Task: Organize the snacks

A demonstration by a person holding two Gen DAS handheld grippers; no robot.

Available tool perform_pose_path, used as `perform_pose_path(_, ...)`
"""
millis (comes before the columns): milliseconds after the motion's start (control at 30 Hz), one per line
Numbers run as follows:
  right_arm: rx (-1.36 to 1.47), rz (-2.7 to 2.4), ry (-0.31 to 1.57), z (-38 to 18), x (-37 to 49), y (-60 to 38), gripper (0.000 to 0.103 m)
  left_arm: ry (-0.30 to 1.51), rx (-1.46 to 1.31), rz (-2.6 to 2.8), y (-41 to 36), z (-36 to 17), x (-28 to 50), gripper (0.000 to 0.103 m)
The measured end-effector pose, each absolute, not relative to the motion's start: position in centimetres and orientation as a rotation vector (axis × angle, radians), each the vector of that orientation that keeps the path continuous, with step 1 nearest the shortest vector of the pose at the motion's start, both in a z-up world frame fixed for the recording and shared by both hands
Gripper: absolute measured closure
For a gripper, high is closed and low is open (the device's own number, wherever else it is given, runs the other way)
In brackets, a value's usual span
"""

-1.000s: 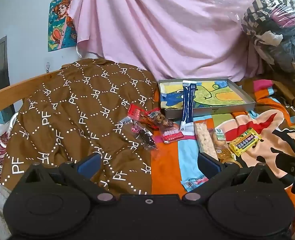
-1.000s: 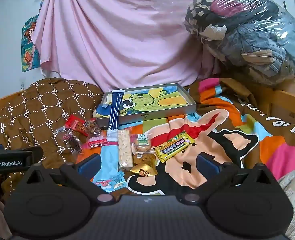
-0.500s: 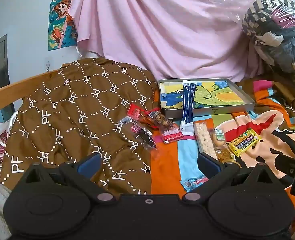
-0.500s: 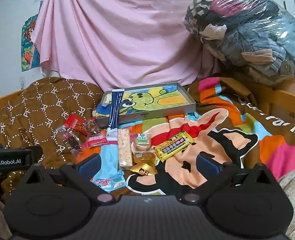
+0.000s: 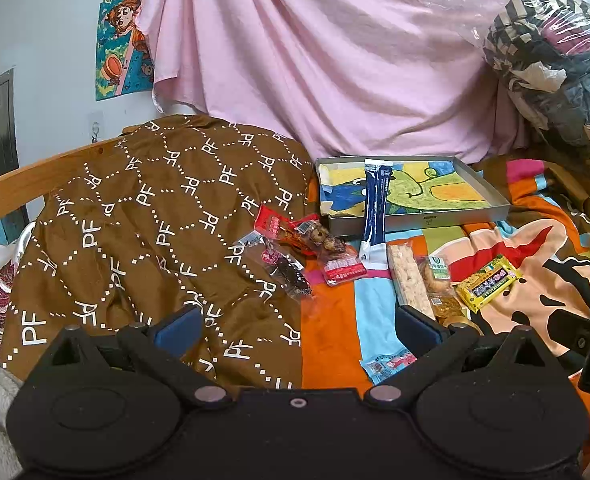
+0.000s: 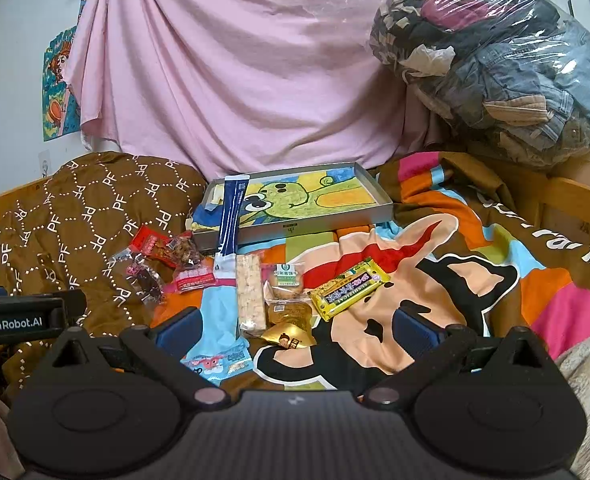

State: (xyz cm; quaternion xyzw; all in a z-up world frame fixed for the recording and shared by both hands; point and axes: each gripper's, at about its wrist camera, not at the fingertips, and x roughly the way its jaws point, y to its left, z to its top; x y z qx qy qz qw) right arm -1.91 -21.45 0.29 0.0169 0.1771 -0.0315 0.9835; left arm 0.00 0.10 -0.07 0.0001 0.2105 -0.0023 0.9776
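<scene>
A home bedroom: blanket-covered bed (image 6: 475, 240), bagged clothes (image 6: 495, 60), wall poster (image 5: 125, 32).

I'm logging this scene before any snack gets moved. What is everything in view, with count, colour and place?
tray: 1, grey with a cartoon picture inside, at the back of the bed
blue stick pack: 1, blue and white, draped over the tray's front rim
snack packets: about nine, loose on the blanket in front of the tray, among them a yellow bar, a pale rice bar, a gold wrapper, red packs
blanket: 1, multicoloured cartoon print, under the snacks
brown cover: 1, brown with white letters, on the left
pink sheet: 1, hung behind
bag of clothes: 1, clear plastic, back right
poster: 1, on the wall
left gripper: open, empty
right gripper: open, empty
</scene>
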Motion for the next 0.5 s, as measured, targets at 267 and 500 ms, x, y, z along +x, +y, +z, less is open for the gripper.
perform_pose_path(267, 0.035, -0.063, 0.358, 0.43, -1.96, -21.52, 0.0, 0.425, 0.0, -0.004, 0.02, -0.17, 0.03, 0.001)
perform_pose_path(500, 0.036, -0.064, 0.359, 0.53, -1.68, -21.53, 0.0, 0.425, 0.0, -0.005, 0.03, -0.19, 0.06, 0.001)
